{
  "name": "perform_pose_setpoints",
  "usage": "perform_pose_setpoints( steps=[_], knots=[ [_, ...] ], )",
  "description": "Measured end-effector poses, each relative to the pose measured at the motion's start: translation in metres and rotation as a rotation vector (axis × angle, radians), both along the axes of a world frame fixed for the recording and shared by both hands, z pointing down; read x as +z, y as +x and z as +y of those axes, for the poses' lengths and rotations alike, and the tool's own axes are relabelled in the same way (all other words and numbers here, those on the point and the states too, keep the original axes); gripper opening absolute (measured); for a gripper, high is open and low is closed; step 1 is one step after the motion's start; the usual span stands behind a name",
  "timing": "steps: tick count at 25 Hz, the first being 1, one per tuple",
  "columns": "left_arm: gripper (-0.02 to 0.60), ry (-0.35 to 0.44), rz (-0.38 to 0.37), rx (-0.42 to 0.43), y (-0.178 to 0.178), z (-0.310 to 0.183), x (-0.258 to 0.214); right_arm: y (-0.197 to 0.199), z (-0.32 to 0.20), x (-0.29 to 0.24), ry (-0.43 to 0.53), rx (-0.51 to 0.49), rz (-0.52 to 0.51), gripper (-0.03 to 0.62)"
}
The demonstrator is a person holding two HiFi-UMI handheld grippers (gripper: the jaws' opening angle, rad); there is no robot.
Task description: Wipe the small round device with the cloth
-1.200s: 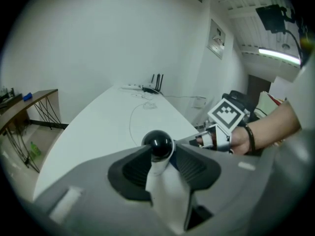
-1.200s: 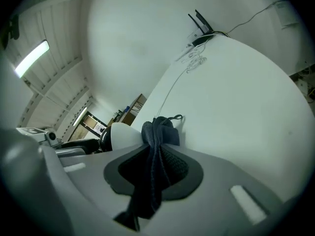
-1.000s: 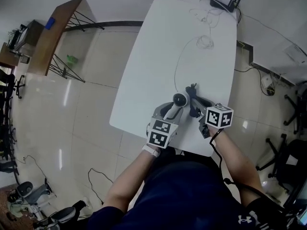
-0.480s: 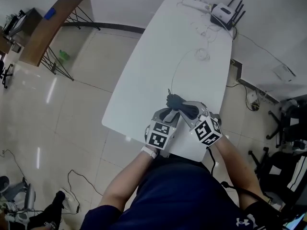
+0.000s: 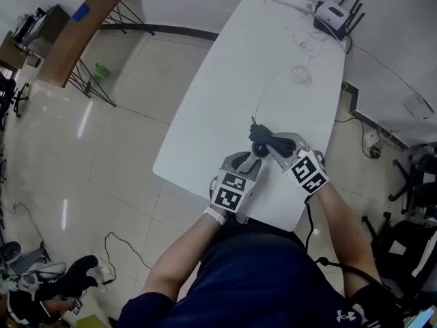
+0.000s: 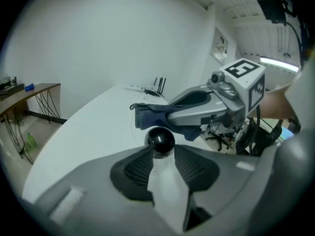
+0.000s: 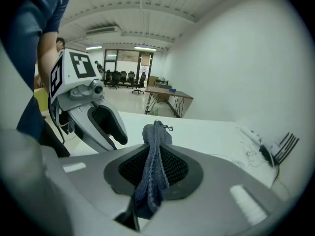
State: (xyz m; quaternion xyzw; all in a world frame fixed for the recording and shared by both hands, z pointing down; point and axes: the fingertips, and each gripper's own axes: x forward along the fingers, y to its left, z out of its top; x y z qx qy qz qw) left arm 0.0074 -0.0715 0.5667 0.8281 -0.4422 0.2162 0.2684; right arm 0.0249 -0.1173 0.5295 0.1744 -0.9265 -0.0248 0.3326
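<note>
left gripper (image 6: 162,152): jaws just closed, pinching small round device (image 6: 161,140) (black-domed) | right gripper (image 7: 154,154): pinching cloth (image 7: 156,132)

Whoever this is wears a navy short-sleeved shirt (image 5: 259,279) with a small white logo (image 5: 349,313) on it. A white strap (image 5: 216,215) circles the left wrist, and a thin black cable (image 5: 306,214) runs along the right forearm.

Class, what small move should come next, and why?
Probably press the cloth onto the dark dome of the device and rub. The left gripper, its jaws just closed in, holds the device; the right gripper pinches the cloth close beside the dome.
</note>
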Motion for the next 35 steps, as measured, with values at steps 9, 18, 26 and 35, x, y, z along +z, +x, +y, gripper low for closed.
perform_pose_setpoints(
  steps=[9,18,26,35],
  knots=[
    [0.135,-0.037,-0.069,0.047,0.004,0.002,0.012,0.027,-0.027,0.04,-0.481,0.105,-0.319,0.067],
    [0.132,-0.05,-0.052,0.017,0.008,0.0,0.013,0.023,-0.023,0.082,-0.765,0.058,-0.333,0.067],
    [0.132,-0.048,-0.034,0.012,0.006,0.0,0.016,0.025,-0.028,0.091,-0.733,0.14,-0.285,0.067],
    [0.127,-0.013,-0.002,0.004,-0.005,0.0,0.008,0.011,0.007,-0.014,-0.24,-0.159,-0.121,0.067]
  ],
)
